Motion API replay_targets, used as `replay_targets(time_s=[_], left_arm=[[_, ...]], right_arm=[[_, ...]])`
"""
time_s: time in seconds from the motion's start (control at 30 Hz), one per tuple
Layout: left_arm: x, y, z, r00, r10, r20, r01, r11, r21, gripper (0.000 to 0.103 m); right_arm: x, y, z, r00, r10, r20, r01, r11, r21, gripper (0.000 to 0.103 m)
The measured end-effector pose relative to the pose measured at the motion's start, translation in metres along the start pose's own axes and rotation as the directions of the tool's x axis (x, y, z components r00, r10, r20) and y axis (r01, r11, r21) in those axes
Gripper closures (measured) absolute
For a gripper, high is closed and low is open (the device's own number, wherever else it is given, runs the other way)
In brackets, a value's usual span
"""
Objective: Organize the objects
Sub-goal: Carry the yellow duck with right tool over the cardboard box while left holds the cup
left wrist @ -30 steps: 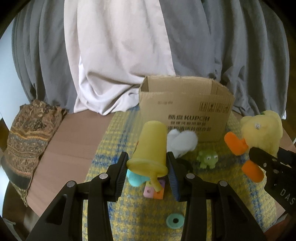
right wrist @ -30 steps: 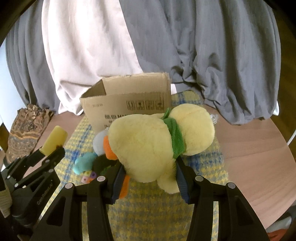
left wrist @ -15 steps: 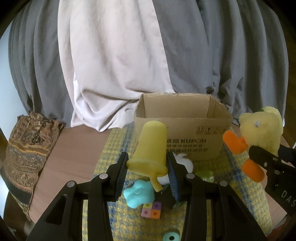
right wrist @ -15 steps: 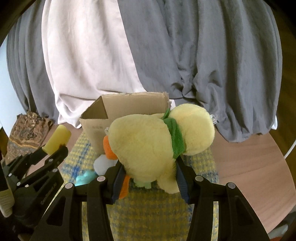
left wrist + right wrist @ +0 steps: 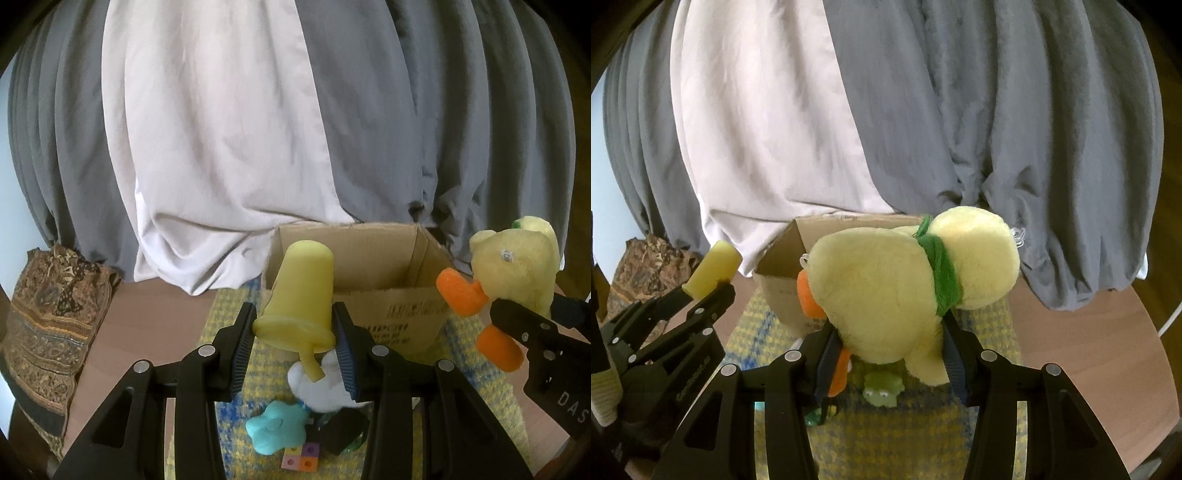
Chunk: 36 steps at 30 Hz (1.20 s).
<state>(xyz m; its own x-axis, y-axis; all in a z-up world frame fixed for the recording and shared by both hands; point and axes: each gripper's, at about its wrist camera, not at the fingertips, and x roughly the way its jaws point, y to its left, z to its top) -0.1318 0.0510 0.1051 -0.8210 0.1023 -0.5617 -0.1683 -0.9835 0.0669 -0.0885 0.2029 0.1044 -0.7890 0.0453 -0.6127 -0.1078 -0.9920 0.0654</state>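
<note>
Left gripper (image 5: 293, 347) clamps yellow popsicle (image 5: 301, 291); right gripper (image 5: 890, 354) clamps plush duck (image 5: 905, 280).

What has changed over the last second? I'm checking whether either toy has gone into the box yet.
Both tongs rose and closed in on the cardboard box, whose open inside now shows. The left tongs still clamp the yellow popsicle toy; the right tongs still clamp the plush duck. Neither is in the box. The small toys on the mat stayed put.

Open cardboard box (image 5: 369, 254) mouth clear, curtains (image 5: 221, 129) close behind, toys (image 5: 277, 432) below
</note>
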Motion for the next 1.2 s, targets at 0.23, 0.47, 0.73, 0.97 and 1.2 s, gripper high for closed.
replay_targets(time_s=[0.23, 0.47, 0.73, 0.97, 1.2], left_arm=[[0.009, 0.003, 0.019, 1.0, 0.01, 0.011, -0.01, 1.0, 0.013, 0.062], [0.022, 0.004, 0.039, 1.0, 0.013, 0.013, -0.013, 1.0, 0.023, 0.062], [0.049, 0.004, 0.057, 0.999, 0.004, -0.032, -0.003, 1.0, 0.023, 0.062], [0.075, 0.001, 0.07, 0.998, -0.013, -0.06, 0.015, 0.999, 0.035, 0.062], [0.099, 0.0, 0.077, 0.994, -0.045, -0.103, 0.048, 0.998, 0.029, 0.062]], right_arm=[[0.004, 0.01, 0.02, 1.0, -0.012, 0.015, 0.012, 1.0, -0.025, 0.053], [0.018, 0.014, 0.041, 1.0, -0.014, -0.004, 0.014, 0.999, -0.038, 0.053], [0.038, 0.011, 0.069, 0.999, -0.041, -0.006, 0.04, 0.998, -0.039, 0.053], [0.068, 0.006, 0.089, 0.998, -0.019, -0.066, 0.017, 0.999, -0.042, 0.053], [0.092, 0.006, 0.101, 0.994, -0.016, -0.108, 0.012, 0.999, -0.04, 0.053]])
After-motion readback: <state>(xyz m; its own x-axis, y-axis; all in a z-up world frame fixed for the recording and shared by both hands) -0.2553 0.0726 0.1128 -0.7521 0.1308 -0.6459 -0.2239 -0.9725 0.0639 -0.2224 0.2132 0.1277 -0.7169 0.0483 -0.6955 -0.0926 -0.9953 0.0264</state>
